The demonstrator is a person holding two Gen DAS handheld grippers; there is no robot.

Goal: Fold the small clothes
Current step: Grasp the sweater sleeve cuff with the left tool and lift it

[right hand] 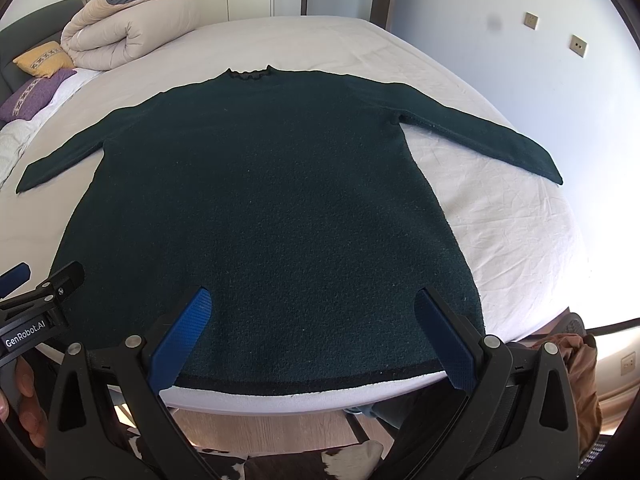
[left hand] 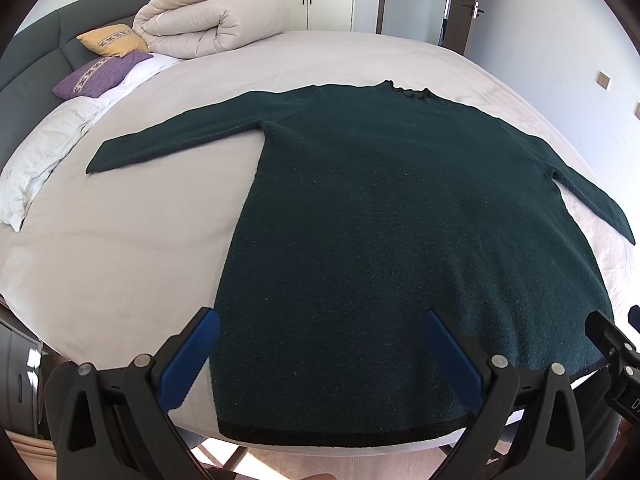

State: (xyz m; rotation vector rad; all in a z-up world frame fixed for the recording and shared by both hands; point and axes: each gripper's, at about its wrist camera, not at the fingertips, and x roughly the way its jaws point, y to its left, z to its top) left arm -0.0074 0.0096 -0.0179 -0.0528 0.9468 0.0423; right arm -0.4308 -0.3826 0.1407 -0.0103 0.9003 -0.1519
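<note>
Sweater [left hand: 400,220], dark green fuzzy knit, flat on the bed [left hand: 120,260]; left tongs [left hand: 324,356] and right tongs [right hand: 312,332] gape, empty.

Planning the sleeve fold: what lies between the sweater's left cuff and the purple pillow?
Only bare bedsheet between sweater cuff and purple pillow, per left wrist view.

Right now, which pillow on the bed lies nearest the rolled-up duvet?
The yellow pillow: it touches the duvet; the purple pillow lies further off.
</note>
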